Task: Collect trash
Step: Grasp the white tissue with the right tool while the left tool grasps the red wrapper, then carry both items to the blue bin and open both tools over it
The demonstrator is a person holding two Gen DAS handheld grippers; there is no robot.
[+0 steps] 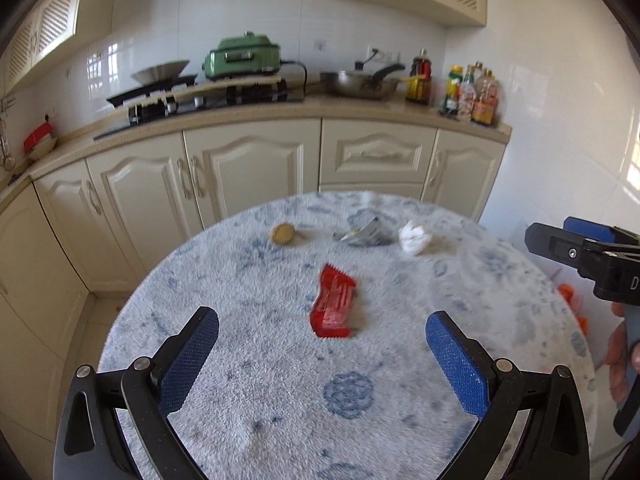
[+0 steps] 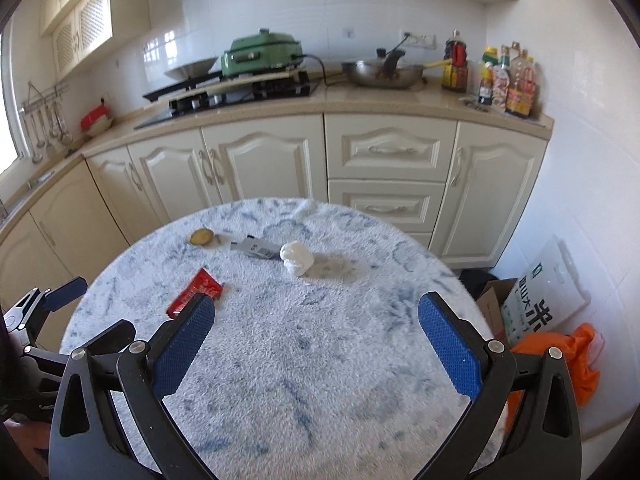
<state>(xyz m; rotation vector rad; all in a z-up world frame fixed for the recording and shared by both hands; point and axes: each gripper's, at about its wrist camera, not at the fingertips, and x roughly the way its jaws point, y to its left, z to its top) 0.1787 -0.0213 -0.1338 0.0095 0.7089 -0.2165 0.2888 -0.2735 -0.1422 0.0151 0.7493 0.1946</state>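
Note:
A round table under a blue-white fuzzy cloth [image 1: 280, 360] [image 2: 300, 360] carries the trash. A red wrapper [image 1: 333, 307] [image 2: 196, 293] lies mid-table, just ahead of my left gripper [image 1: 322, 336], which is open and empty. Farther back lie a brownish peel scrap [image 1: 283, 233] [image 2: 201, 236], a silver crumpled wrapper [image 1: 363, 234] [image 2: 256, 249] and a white paper ball [image 1: 414, 237] [image 2: 296, 257]. My right gripper [image 2: 316, 316] is open over the cloth with nothing between its fingers; it also shows at the right edge of the left wrist view [image 1: 568, 248].
Cream kitchen cabinets [image 2: 384, 152] and a counter with a stove, pans and sauce bottles [image 2: 508, 80] stand behind the table. On the floor to the right are a cardboard box [image 2: 494, 300], a white printed bag [image 2: 544, 292] and an orange bag [image 2: 560, 360].

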